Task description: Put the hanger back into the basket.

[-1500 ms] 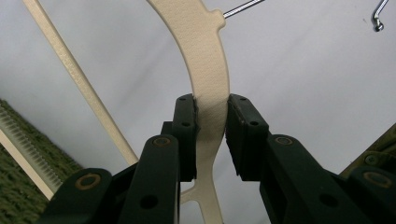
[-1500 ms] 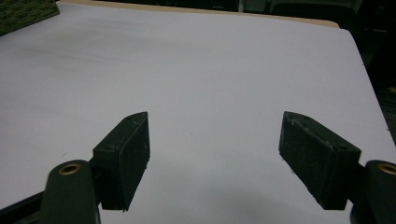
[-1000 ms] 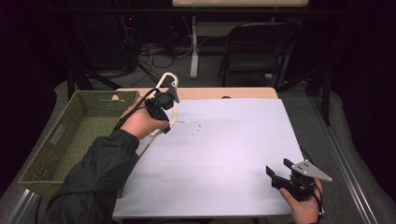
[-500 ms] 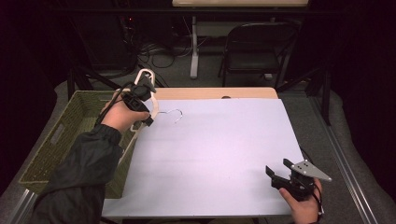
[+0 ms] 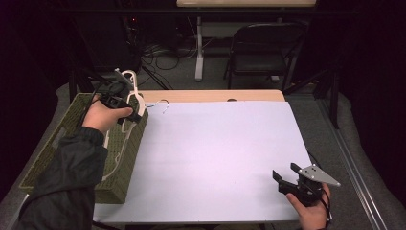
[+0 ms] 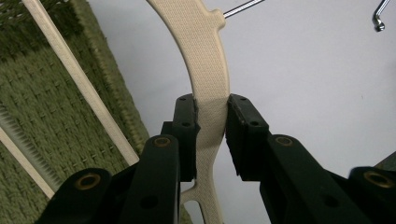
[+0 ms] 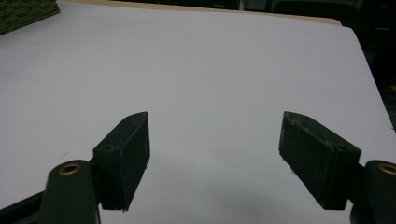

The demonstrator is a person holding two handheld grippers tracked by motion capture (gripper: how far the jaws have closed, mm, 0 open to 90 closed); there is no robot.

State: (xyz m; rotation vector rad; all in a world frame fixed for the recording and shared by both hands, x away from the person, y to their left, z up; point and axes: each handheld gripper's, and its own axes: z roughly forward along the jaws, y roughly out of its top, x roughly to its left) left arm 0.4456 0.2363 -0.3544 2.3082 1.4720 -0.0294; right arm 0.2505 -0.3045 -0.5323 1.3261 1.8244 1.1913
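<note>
A cream hanger [image 5: 130, 80] with a metal hook [image 5: 161, 102] hangs tilted over the right wall of the green woven basket [image 5: 57, 143]. My left gripper [image 5: 133, 114] is shut on it. In the left gripper view the jaws pinch the hanger's curved arm [image 6: 205, 51], with the basket [image 6: 51, 107] to the left and the hook tip [image 6: 380, 19] at the top right. My right gripper [image 5: 283, 182] rests at the front right of the white sheet [image 5: 215, 153]. It stands open [image 7: 215, 144] with nothing between its pads.
The basket takes up the table's left side, and thin cream bars [image 6: 79, 79] cross above its weave. A strip of bare wood [image 5: 215, 96] runs along the far table edge. A folding chair [image 5: 268, 48] and cables stand behind the table.
My left gripper has carried the hanger leftward, from above the white sheet to over the basket's right wall. The right gripper has not moved.
</note>
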